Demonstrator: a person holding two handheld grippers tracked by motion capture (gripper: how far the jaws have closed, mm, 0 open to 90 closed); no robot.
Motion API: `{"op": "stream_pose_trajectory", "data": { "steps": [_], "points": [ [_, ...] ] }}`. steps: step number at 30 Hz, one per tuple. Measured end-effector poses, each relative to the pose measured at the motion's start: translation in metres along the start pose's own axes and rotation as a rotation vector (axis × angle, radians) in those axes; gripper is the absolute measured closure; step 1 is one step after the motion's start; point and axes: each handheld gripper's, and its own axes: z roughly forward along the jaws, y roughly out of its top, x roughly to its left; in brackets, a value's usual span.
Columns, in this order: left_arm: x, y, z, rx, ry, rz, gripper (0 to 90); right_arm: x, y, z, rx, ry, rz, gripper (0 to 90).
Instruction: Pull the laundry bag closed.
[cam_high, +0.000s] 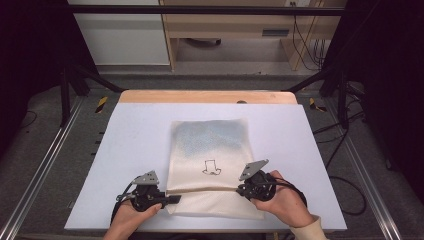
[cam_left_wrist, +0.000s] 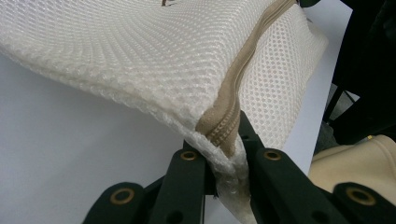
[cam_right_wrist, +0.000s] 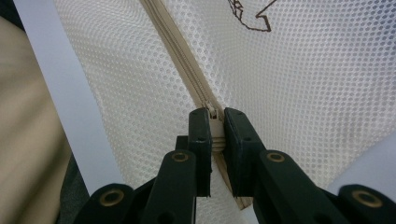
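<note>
the mesh bag (cam_high: 209, 165) is lying on the table (cam_high: 125, 150), stretching toward 12 o'clock from both tongs; the left gripper (cam_high: 172, 199) is pinching its zipper (cam_left_wrist: 233, 93) end, and the right gripper (cam_high: 241, 189) is clamping the zipper too.

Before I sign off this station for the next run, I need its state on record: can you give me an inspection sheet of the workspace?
Surface: white table top, wooden strip at its far edge, bare around the bag.
Job's things: cream mesh zipper bag lying flat, small hat drawing on it, tan zipper across its near part.
Clutter: nothing seen.
Grippers: left gripper shut on the bag's corner at the zipper end; right gripper shut on the zipper at the other side.
Cables: one trails from each gripper; more hang by the wooden desk beyond.
Surroundings: black frame, metal rails, grey floor.
</note>
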Motion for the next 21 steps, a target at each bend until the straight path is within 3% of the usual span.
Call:
{"op": "stream_pose_trajectory", "data": {
  "steps": [21],
  "points": [
    [0.0000,0.0003,-0.0003,-0.002,0.002,0.001,84.7,-0.0025,-0.0057,-0.0047,-0.006,-0.008,0.013,81.7]
  ]
}}
